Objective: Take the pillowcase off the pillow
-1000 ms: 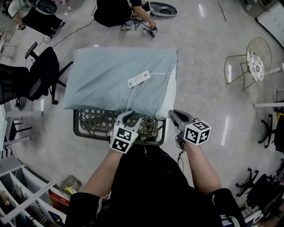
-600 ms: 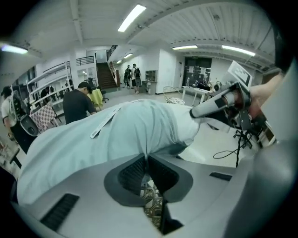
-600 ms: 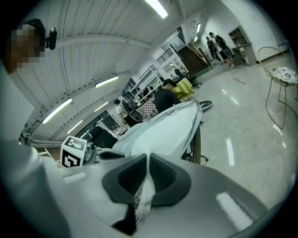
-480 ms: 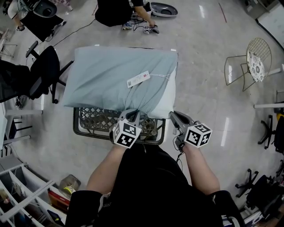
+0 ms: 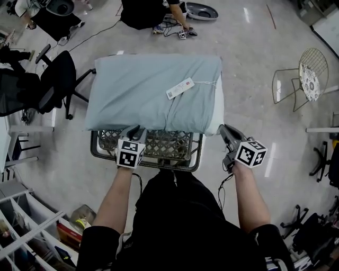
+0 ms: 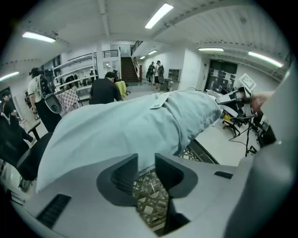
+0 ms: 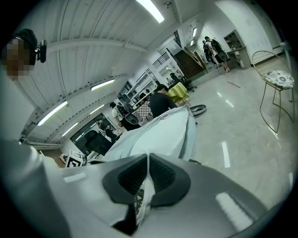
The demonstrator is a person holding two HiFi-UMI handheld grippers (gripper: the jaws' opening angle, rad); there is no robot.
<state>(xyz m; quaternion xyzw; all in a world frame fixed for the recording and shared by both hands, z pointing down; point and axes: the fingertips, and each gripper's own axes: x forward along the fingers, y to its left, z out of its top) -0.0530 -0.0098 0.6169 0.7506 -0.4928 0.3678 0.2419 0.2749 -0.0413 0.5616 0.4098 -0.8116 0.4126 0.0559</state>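
Left tool (image 5: 135, 131) moved left off pillowcase (image 5: 143, 90), jaws reopening empty

Dark lattice basket (image 5: 169, 144) on glossy floor (image 5: 249, 63); black office chair (image 5: 55, 79) left, wire chair (image 5: 302, 79) right, grey basin (image 5: 201, 10) and crouching person (image 5: 140, 13) beyond, white shelving (image 5: 26, 233) lower left.

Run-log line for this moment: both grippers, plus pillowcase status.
left gripper: open, jaws just opening, empty, by pale blue pillowcase | right gripper: shut on white pillow, near corner | pillowcase: still on
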